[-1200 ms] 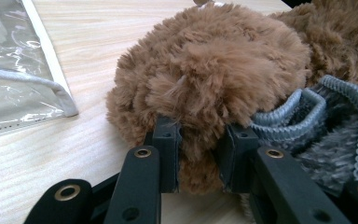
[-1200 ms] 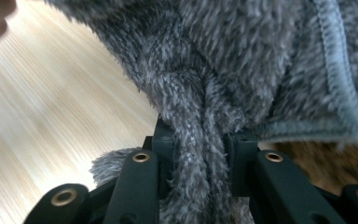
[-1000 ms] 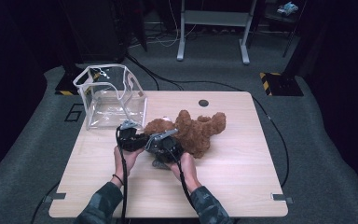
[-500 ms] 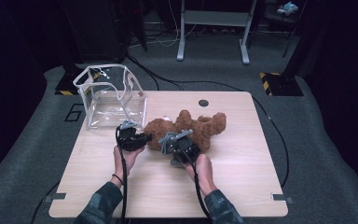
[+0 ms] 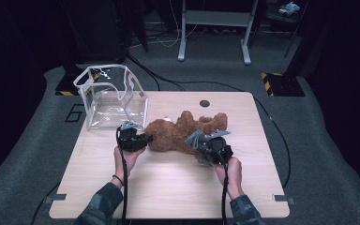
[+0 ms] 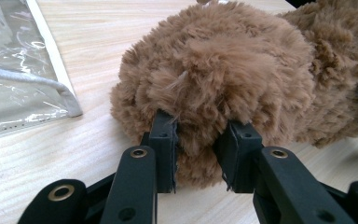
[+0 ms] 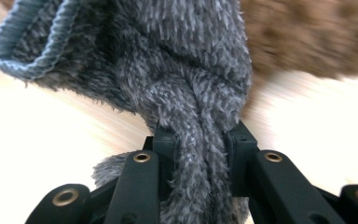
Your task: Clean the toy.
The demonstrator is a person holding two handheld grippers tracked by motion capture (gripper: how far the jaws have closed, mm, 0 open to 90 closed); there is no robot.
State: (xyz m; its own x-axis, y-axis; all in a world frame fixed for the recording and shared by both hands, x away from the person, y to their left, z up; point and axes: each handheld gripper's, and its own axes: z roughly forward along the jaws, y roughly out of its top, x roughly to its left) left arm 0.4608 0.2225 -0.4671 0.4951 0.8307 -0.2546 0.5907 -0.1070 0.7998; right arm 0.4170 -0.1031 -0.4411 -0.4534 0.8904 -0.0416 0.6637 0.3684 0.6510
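While my left tool [image 6: 196, 156] pinches a tuft at one end of the brown teddy bear [image 5: 187, 131], lying on the surface [image 5: 168, 187] just beside the clear pouch [image 5: 110, 96], my right tool [image 7: 198, 156] pinches a grey knitted garment [image 7: 168, 70] at the bear's far end. I would anchor the bear firmly and draw the garment away in line with its body, slowly, so neither pinch slips.

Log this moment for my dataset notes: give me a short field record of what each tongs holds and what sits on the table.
left tongs: shut on the brown teddy bear, pinching its fur
right tongs: shut on the grey fuzzy garment, bunched between the jaws
clear bag: open, on the table's far left
table: light wood
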